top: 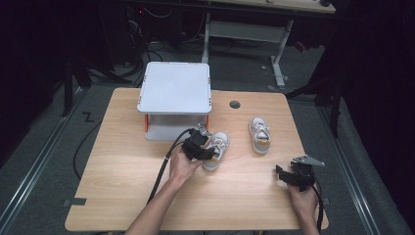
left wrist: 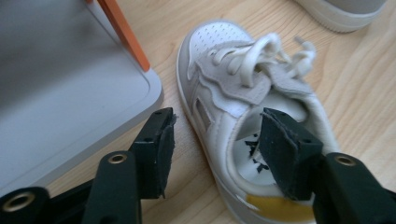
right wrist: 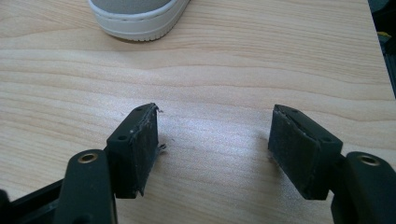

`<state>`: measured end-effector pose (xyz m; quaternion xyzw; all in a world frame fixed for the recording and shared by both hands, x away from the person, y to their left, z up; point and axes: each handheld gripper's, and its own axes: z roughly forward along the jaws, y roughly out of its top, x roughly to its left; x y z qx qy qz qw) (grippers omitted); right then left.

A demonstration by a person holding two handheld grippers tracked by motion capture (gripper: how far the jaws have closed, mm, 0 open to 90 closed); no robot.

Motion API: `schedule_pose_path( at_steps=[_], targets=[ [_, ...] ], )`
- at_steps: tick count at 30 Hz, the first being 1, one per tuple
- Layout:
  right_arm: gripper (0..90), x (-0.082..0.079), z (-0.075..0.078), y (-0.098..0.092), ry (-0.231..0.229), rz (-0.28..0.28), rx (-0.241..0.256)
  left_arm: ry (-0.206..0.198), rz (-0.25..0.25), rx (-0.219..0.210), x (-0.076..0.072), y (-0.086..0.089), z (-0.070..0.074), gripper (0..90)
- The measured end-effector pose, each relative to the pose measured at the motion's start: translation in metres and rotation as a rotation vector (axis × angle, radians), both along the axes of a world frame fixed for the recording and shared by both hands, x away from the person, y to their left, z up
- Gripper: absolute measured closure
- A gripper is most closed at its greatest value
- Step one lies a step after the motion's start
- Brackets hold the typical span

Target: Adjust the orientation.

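Two small white shoes lie on the wooden table (top: pixel 122 186). One shoe (top: pixel 217 149) (left wrist: pixel 243 116) rests just right of the grey shelf stand; it has white laces and a yellow heel patch. My left gripper (top: pixel 208 147) (left wrist: pixel 215 140) is open around the shoe's side wall, with one jaw inside its opening and the other outside on the table. The second shoe (top: pixel 259 134) (right wrist: pixel 137 16) lies farther right, toe pointing away. My right gripper (top: pixel 293 176) (right wrist: pixel 215 149) hovers open over bare wood near the table's right front, with nothing between its jaws.
A grey two-level shelf stand (top: pixel 175 98) (left wrist: pixel 65 102) with orange corner posts stands at the back centre of the table. A round cable hole (top: pixel 235 104) sits behind the shoes. A black cable (top: pixel 164 166) trails from the left gripper. Dark floor surrounds the table.
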<state>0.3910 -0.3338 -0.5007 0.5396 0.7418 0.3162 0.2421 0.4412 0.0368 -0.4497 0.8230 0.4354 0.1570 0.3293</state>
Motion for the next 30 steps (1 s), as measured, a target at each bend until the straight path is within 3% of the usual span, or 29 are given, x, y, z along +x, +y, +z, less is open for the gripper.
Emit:
schedule_pose_path(
  at_steps=[2, 6, 9, 12, 19, 27, 30],
  targets=[
    [33.3, 0.0, 0.0, 0.0, 0.0, 0.001, 0.001, 0.007, 0.002, -0.002, 0.002, -0.001, -0.002, 50.8],
    [33.3, 0.0, 0.0, 0.0, 0.0, 0.001, 0.001, -0.002, -0.028, 0.002, 0.002, -0.004, -0.005, 65.7],
    [33.3, 0.0, 0.0, 0.0, 0.0, 0.0, 0.0, -0.035, -0.016, 0.041, -0.001, -0.006, -0.002, 71.6],
    [33.3, 0.0, 0.0, 0.0, 0.0, 0.001, 0.001, -0.046, 0.0, 0.048, -0.003, -0.003, 0.0, 79.6],
    [33.3, 0.0, 0.0, 0.0, 0.001, 0.001, 0.001, -0.065, 0.015, 0.081, -0.009, -0.003, 0.005, 84.2],
    [33.2, 0.0, 0.0, 0.0, 0.001, 0.002, 0.001, -0.097, 0.037, 0.06, -0.039, 0.01, 0.017, 84.6],
    [33.2, 0.0, 0.0, 0.0, 0.001, 0.001, 0.001, -0.114, 0.068, 0.071, -0.059, 0.025, 0.022, 84.6]
  ],
)
